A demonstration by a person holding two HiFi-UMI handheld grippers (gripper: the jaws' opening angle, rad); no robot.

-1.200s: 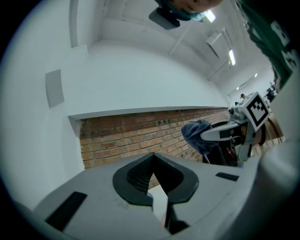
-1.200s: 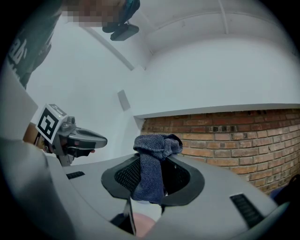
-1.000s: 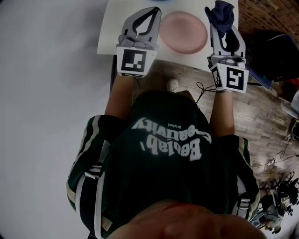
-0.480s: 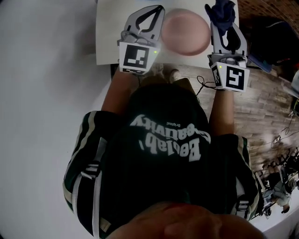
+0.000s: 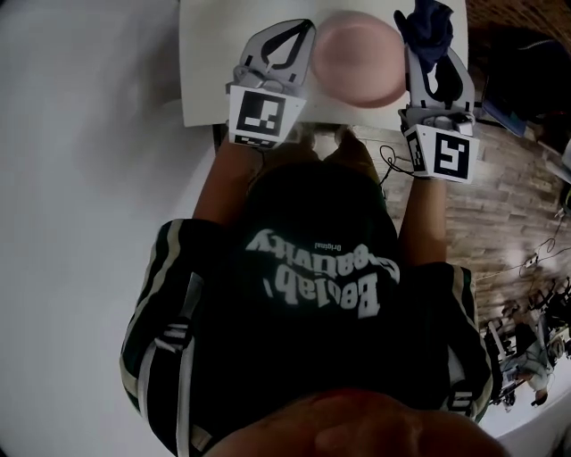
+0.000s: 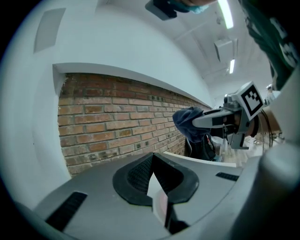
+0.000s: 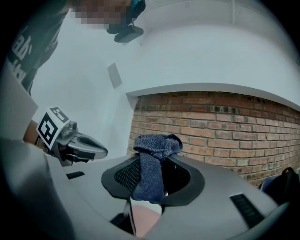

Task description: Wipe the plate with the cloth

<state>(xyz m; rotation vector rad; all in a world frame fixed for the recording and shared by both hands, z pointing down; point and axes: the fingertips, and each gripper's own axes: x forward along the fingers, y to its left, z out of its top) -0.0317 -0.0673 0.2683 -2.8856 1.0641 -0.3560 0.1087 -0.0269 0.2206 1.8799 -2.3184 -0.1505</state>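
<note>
A pink plate (image 5: 357, 58) is over the white table (image 5: 205, 71), between my two grippers. My left gripper (image 5: 306, 27) is shut at the plate's left rim, and in the left gripper view (image 6: 157, 187) a thin pink-white plate edge (image 6: 159, 204) sits between the jaws. On the plate's right, my right gripper (image 5: 426, 40) is shut on a dark blue cloth (image 5: 428, 22). The cloth (image 7: 150, 173) hangs bunched out of the closed jaws (image 7: 152, 185), with the plate (image 7: 143, 220) showing just below. Both grippers point roughly level.
The table stands against a brick wall (image 6: 117, 122). Wooden floor (image 5: 500, 205) lies at the right, with a dark bag (image 5: 522, 67) beside the table and cables further off. The person's body fills the lower head view.
The plate has shifted slightly right in the head view, closer to the cloth, and looks blurred. Both grippers have moved a little with it, and their grips are unchanged.
</note>
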